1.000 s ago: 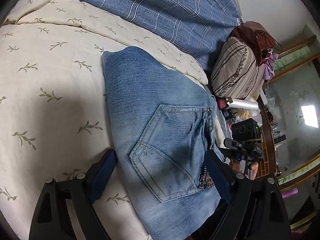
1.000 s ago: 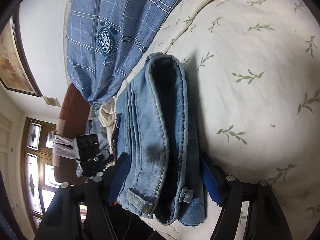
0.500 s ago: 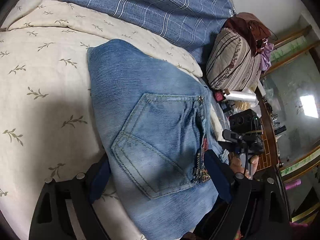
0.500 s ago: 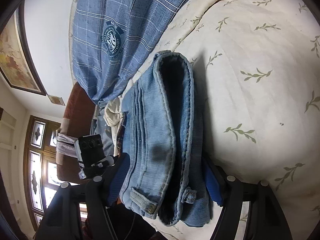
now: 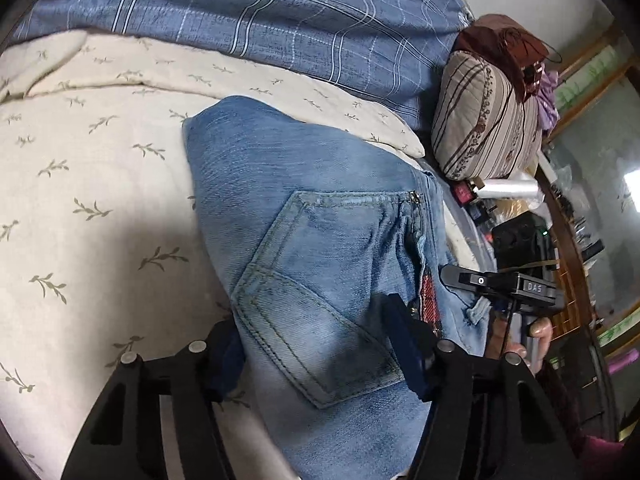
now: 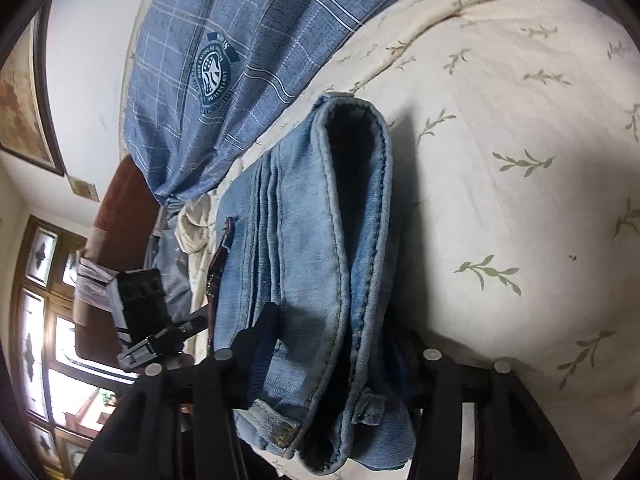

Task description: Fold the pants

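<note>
Folded light-blue jeans lie on the cream leaf-print sheet, back pocket up. My left gripper is closing on their near end: one pad meets the left edge, the other presses into the denim by the waistband. In the right wrist view the jeans show as a stack of folded layers. My right gripper is closing on that stack, with pads against both sides and the right pad partly hidden behind the denim. The other hand's gripper shows at the right.
A blue plaid quilt lies across the far side of the bed. A striped pillow with a brown bag on it sits at the right, beside a cluttered side table. A person's hand holds the other gripper. Windows and a framed picture line the wall.
Both grippers' jaws have narrowed onto the jeans, which were loosely between wide jaws before. The left view has shifted, and the jeans now sit further right and lower in it.
</note>
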{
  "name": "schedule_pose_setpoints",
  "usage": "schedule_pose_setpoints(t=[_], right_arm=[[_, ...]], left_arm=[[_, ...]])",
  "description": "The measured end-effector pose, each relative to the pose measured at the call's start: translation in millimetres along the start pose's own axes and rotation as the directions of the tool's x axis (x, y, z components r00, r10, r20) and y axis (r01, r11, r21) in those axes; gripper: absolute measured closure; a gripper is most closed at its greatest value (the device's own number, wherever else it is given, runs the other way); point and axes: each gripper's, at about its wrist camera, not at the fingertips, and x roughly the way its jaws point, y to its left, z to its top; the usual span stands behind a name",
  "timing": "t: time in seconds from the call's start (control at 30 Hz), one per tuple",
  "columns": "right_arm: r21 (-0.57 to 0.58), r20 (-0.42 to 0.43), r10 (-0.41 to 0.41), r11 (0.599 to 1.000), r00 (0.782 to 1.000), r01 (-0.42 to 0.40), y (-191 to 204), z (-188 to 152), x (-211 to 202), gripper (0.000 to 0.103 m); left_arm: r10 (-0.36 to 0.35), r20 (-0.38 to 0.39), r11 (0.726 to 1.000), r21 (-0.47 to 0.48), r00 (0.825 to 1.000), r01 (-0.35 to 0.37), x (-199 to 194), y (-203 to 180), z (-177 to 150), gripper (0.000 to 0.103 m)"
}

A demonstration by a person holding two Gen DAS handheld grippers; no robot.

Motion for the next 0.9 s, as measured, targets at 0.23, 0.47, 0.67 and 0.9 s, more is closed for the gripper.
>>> schedule_pose_setpoints(t=[0.23, 0.47, 0.67, 0.9], right_arm=[[-0.09, 0.038, -0.048, 0.995, 0.998, 0.051, 22, -2, 2, 0.055], [-0.129, 0.071, -0.062, 0.989, 0.996, 0.071, 33, -3, 3, 0.055], [-0.17, 0.111, -0.06, 0.982, 0.992, 0.078, 45, -7, 1, 0.055], [-0.221, 0.135, -0.037, 0.973, 0.99, 0.066, 64, -9, 9, 0.055]], left_arm=[[0.033, 0.032, 0.999, 0.008, 0.999, -0.034, -3, -2, 1, 0.046], [0.058, 0.09, 0.998, 0.034, 0.994, -0.061, -14, -10, 2, 0.056], [0.059, 0.117, 0.995, 0.073, 0.991, -0.068, -21, -19, 1, 0.056], [0.074, 0.185, 0.993, 0.075, 0.98, -0.09, -41, -21, 1, 0.056]])
